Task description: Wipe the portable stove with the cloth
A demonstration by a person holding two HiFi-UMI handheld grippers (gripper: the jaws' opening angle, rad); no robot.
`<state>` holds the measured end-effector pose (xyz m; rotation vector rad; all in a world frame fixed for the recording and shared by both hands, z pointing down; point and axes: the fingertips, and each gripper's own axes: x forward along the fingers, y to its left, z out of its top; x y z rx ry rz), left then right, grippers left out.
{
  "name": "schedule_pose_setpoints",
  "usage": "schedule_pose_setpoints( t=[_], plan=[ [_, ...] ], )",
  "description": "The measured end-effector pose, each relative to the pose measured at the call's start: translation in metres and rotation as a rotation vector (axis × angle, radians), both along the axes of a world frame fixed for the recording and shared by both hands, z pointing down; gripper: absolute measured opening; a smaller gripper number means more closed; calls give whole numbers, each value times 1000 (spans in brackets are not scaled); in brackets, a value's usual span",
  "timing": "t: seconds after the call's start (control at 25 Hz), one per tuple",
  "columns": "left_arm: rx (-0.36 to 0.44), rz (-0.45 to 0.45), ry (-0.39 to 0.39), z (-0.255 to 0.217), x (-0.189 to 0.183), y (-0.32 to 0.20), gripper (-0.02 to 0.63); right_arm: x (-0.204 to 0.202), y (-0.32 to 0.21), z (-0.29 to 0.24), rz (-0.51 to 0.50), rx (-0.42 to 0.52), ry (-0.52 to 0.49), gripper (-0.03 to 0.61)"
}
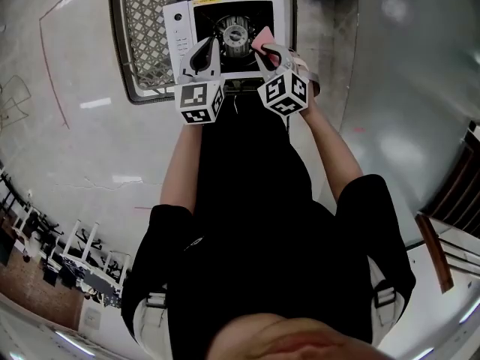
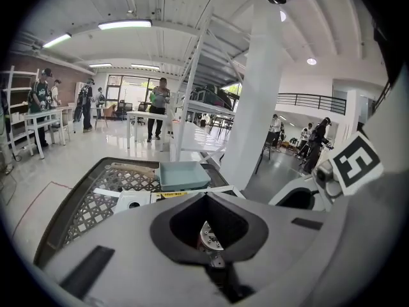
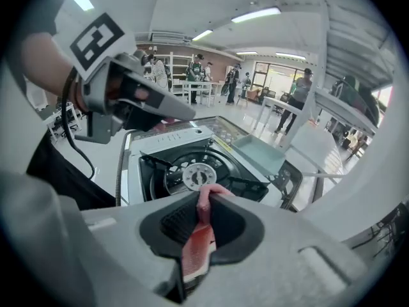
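Note:
The white portable stove (image 1: 225,32) sits on a metal mesh table (image 1: 142,43), its round burner (image 3: 200,176) bare in the middle. My right gripper (image 1: 264,51) hangs over the stove's near right side and is shut on a pink cloth (image 3: 199,235), which sticks up past the pads (image 1: 262,40). My left gripper (image 1: 204,57) hovers over the stove's near left part. In the left gripper view its tips (image 2: 206,196) meet with nothing between them. In the right gripper view the left gripper (image 3: 182,112) reaches in from the left above the stove's control panel.
A pale teal tray (image 2: 184,174) lies on the mesh table just beyond the stove (image 3: 259,152). The table's raised dark rim (image 1: 124,81) frames it. A white pillar (image 2: 262,107) stands behind. People and desks are far off across the shiny floor.

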<state>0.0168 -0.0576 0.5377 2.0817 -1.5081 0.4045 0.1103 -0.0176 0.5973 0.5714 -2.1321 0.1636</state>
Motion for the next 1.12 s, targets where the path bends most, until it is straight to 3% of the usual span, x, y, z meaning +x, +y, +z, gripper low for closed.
schedule_pose_setpoints(
  t=[0.64,0.88,1.12],
  plan=[
    [1,-72,-5,-2,-18,-23,0,-11,-136,-19,17,158,9,41],
    [-17,-86,-1,-1,-22,-15,0,-25,-124,12,-105,75,113,43],
    [-29,-99,1,3,-28,-7,0,-40,-87,17,-194,5,135,41]
  ],
)
